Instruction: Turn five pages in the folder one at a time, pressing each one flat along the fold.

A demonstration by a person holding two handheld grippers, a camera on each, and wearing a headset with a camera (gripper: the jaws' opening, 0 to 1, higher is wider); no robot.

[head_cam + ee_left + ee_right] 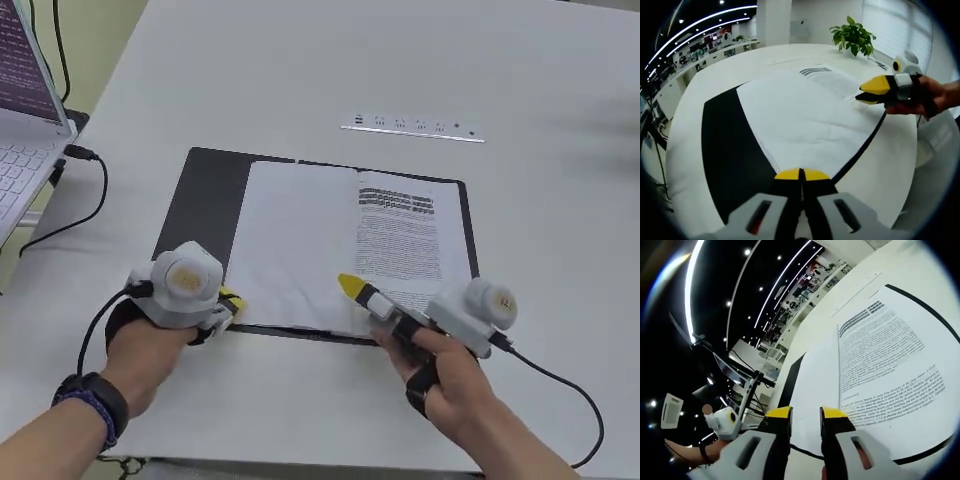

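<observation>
Left tool (801, 174) jaws closed, empty; folder (200, 205) open just ahead. Right tool (806, 415) jaws parted, empty. Printed page (400, 235) just ahead of right tool: looks light, floppy, tearable; pinch free corner gently.

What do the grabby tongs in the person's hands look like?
The left gripper and the right gripper match: pale grey bodies with a round cap, black jaws, yellow-tipped tongs. A thin black cable trails from each. Black straps cross the hands, and the left wrist wears a dark watch band with a purple edge.
</observation>
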